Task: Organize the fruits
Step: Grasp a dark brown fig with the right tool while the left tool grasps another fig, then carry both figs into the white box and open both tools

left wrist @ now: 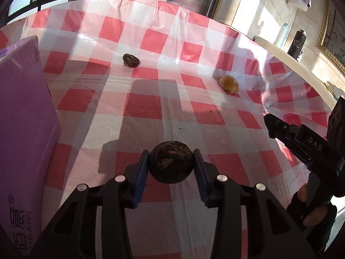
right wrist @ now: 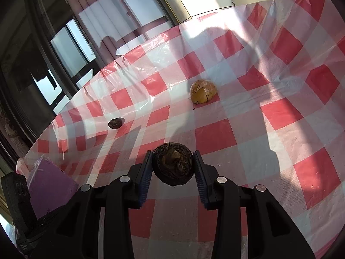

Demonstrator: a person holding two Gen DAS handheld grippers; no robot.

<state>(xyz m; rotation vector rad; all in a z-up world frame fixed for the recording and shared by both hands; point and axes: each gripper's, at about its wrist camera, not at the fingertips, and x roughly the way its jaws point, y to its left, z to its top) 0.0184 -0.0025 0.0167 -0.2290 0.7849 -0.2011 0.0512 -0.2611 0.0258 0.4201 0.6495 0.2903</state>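
Your left gripper (left wrist: 171, 165) fingers grasp a dark round fruit (left wrist: 170, 161); your right gripper (right wrist: 172, 165) fingers grasp a fibrous brown fruit (right wrist: 173, 164). Beyond each, a yellow fruit (right wrist: 203, 91) lies on the bench (right wrist: 280, 112).

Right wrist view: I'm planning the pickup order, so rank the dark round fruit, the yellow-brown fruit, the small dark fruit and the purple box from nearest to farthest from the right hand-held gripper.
1. Dark round fruit, clamped in the right hand-held gripper.
2. Yellow-brown fruit, ahead, slightly right.
3. Small dark fruit, ahead left.
Purple box, low left by the frame edge: the fisheye leaves its rank uncertain.
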